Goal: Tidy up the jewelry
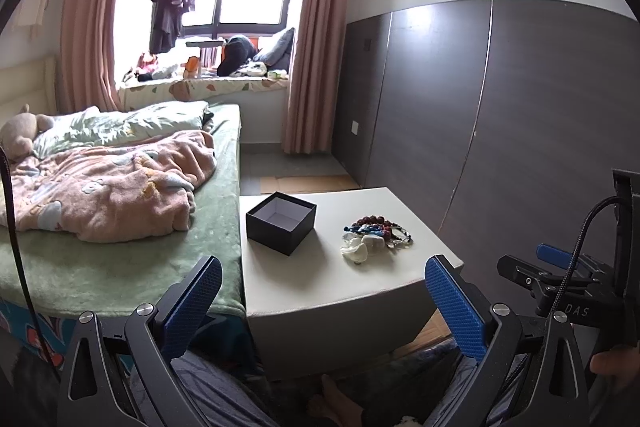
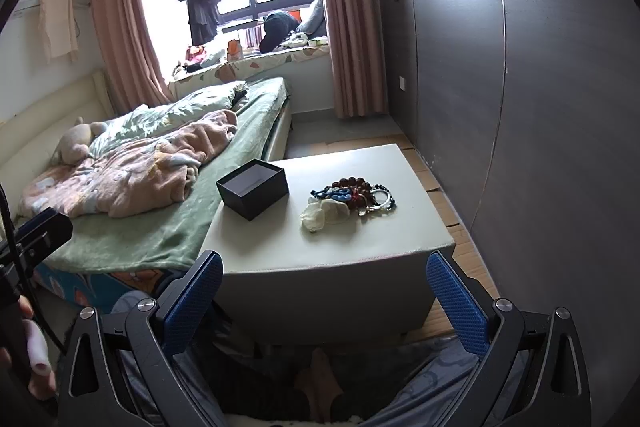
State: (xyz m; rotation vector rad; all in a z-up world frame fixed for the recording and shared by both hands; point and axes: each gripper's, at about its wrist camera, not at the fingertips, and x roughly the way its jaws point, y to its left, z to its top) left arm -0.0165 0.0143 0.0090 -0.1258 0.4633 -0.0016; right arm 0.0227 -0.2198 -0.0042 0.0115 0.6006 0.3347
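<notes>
- Jewelry (image 2: 352,197) lies in one tangled heap on the pale stool (image 2: 332,255), toward its right edge, with dark red beads, a blue cord piece, a metal ring and some whitish pieces all touching each other
- I see the black gift box (image 2: 253,189) standing open and empty near the stool's left edge, the side against the bed (image 1: 120,251); box and heap are apart, with bare top between them
- My left gripper (image 1: 324,297) is released, jaws spread wide, hanging short of the stool's near edge and holding nothing
- My right gripper (image 2: 325,293) is likewise spread wide and empty, at the near edge, and sits closer to the heap's side
- I judge the task not yet begun: nothing is in the box
- To do the first pick well, I would send the right gripper to the heap and take a single piece from its outer edge, such as the whitish piece at the near left, not the knotted middle
- I would pinch low and lift slowly, since I expect strands to snag and drag neighbours off the right edge
- The left gripper could steady the box wall, as I judge the light box may slide when a piece drops in
</notes>
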